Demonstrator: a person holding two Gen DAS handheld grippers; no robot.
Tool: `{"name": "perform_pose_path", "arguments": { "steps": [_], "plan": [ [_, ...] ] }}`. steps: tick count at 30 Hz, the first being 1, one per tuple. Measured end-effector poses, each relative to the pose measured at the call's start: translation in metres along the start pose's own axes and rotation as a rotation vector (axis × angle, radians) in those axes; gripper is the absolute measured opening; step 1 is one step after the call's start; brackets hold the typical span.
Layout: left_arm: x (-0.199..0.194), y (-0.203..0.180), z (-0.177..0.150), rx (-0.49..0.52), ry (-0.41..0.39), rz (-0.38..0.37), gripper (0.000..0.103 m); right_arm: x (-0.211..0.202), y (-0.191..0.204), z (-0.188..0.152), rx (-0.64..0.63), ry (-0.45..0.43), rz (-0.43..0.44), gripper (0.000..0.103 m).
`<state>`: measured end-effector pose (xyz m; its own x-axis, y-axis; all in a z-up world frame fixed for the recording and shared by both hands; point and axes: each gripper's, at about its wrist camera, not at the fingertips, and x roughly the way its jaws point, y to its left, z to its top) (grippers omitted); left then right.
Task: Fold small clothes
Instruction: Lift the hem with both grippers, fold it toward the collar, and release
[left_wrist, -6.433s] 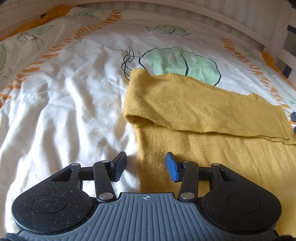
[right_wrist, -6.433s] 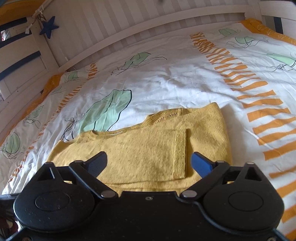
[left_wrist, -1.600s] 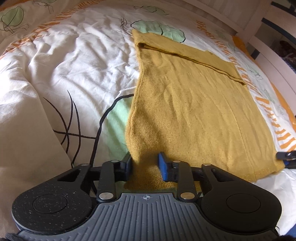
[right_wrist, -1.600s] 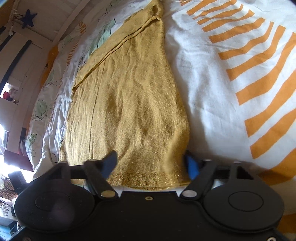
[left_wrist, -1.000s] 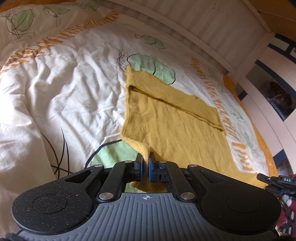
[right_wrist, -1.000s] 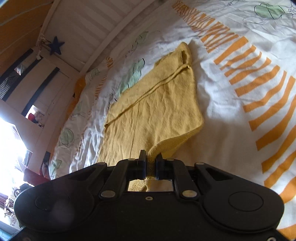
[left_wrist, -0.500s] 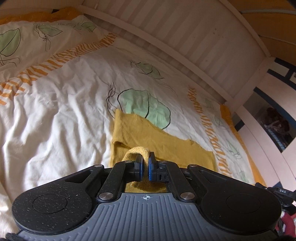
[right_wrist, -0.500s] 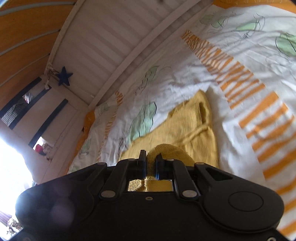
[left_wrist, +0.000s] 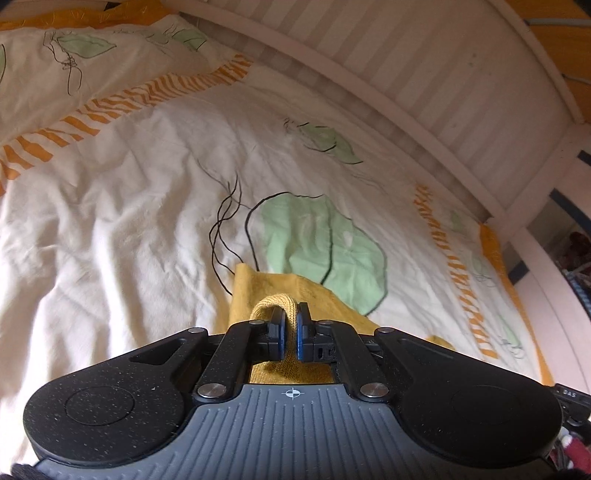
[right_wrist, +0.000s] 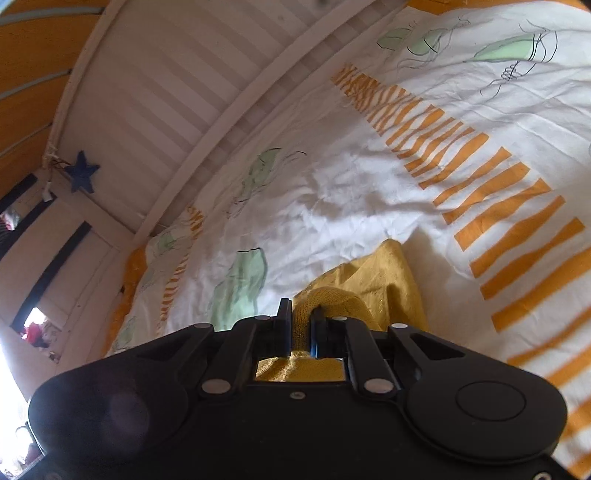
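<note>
A mustard-yellow knit sweater (left_wrist: 258, 288) lies on the bed. My left gripper (left_wrist: 290, 328) is shut on a bunched hem corner of it, held above the sweater's far part. In the right wrist view my right gripper (right_wrist: 301, 328) is shut on the other hem corner, and the sweater (right_wrist: 384, 280) shows just beyond the fingers. Most of the sweater is hidden under both grippers.
A white duvet (left_wrist: 129, 206) with green leaves and orange stripes covers the bed. A white slatted bed rail (left_wrist: 424, 81) runs along the far side. A blue star (right_wrist: 82, 173) hangs on the rail at the left in the right wrist view.
Both grippers closed on the hem corners, then lifted and carried them toward the sweater's far end. Less of the sweater shows now than half a second ago.
</note>
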<state>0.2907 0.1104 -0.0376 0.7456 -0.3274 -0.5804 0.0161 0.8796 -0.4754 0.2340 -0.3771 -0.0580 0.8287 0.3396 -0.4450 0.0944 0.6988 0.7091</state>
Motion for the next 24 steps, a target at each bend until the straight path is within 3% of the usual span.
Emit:
{"name": "perform_pose_path", "arguments": {
  "steps": [11,14,15,16,19,24],
  "plan": [
    [0.064,0.014,0.005,-0.033,0.039,0.076,0.008,0.061,-0.025,0.004,0.009,0.027,-0.126,0.02],
    [0.071,0.015,0.008,-0.041,0.065,0.082,0.015,0.065,-0.026,0.003,0.006,0.022,-0.138,0.02],
    [0.069,0.014,0.009,-0.038,0.056,0.089,0.025,0.065,-0.025,0.003,0.002,0.02,-0.14,0.024],
    [0.066,0.012,0.011,-0.024,0.031,0.109,0.035,0.064,-0.024,0.003,0.0,0.013,-0.146,0.04],
    [0.052,0.003,0.019,0.024,-0.029,0.131,0.043,0.059,-0.018,0.005,-0.023,-0.022,-0.148,0.074],
    [0.021,-0.017,0.018,0.135,-0.041,0.137,0.059,0.043,0.003,0.009,-0.132,-0.065,-0.2,0.077]
  ]
}}
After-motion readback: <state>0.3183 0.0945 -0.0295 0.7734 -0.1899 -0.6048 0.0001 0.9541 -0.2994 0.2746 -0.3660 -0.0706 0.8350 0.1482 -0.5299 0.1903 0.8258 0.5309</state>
